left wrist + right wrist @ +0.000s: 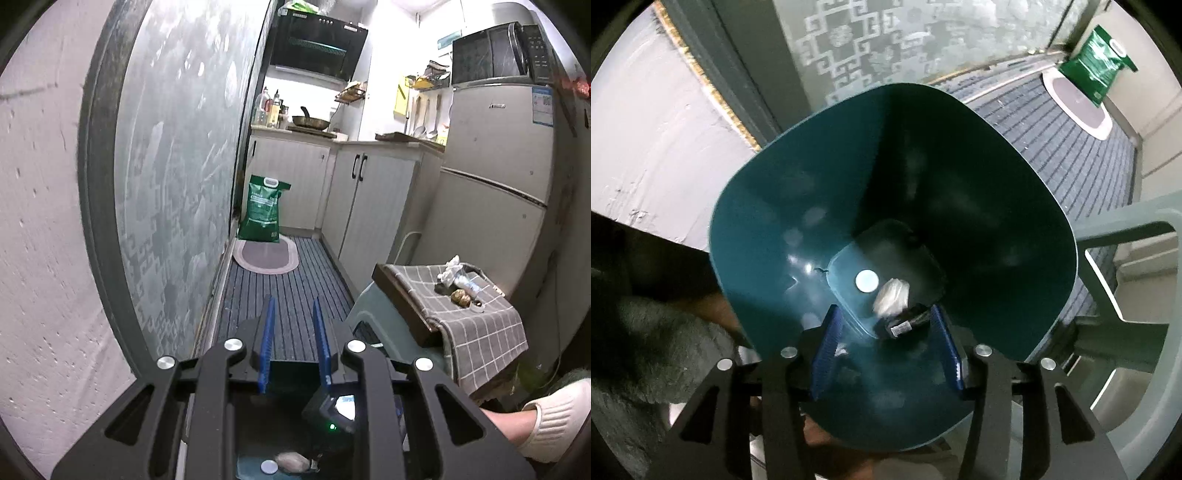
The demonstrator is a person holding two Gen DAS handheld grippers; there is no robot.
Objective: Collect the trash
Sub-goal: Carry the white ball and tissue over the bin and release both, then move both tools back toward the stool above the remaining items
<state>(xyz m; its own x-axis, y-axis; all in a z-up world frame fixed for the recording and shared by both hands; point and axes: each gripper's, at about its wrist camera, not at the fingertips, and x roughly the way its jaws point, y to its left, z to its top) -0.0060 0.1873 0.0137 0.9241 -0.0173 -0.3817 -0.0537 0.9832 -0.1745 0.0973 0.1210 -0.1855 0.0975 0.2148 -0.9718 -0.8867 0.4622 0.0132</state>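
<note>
Narrow kitchen, dark striped floor mat (295, 280) running toward the cabinets, frosted patterned glass door (177, 147) along the left side, fridge with microwave on top at right. Right gripper (886, 343) poised over the mouth of a teal trash bin (768, 229), blue fingers (825, 354) spread apart with nothing between them; released. At the bin's bottom lie a pale crumpled wad (892, 293) and a small dark labelled item (905, 323), the view motion-blurred, so whether they have settled cannot be told. Judged step: a drop into the bin just being completed, not a pickup. Left gripper (293, 343) pointing down the corridor above the floor, fingers (267, 339) parted, holding nothing. More trash waits on a checked cloth (480, 325) draped over a low stool (380, 314) to the right: white crumpled tissue (450, 271), a clear wrapper or small bottle (469, 284), a brownish shell-like lump (461, 296), all close together, some touching. Person's white-slippered foot (550, 421) at lower right. Next move, as I read it: either gripper swings to the stool top, comes down over one piece, likely the tissue as it stands proudest, and closes gently without snagging the cloth; bin is near the stool, so the carry is short. Crowded pieces call for a careful single-item pinch.
</note>
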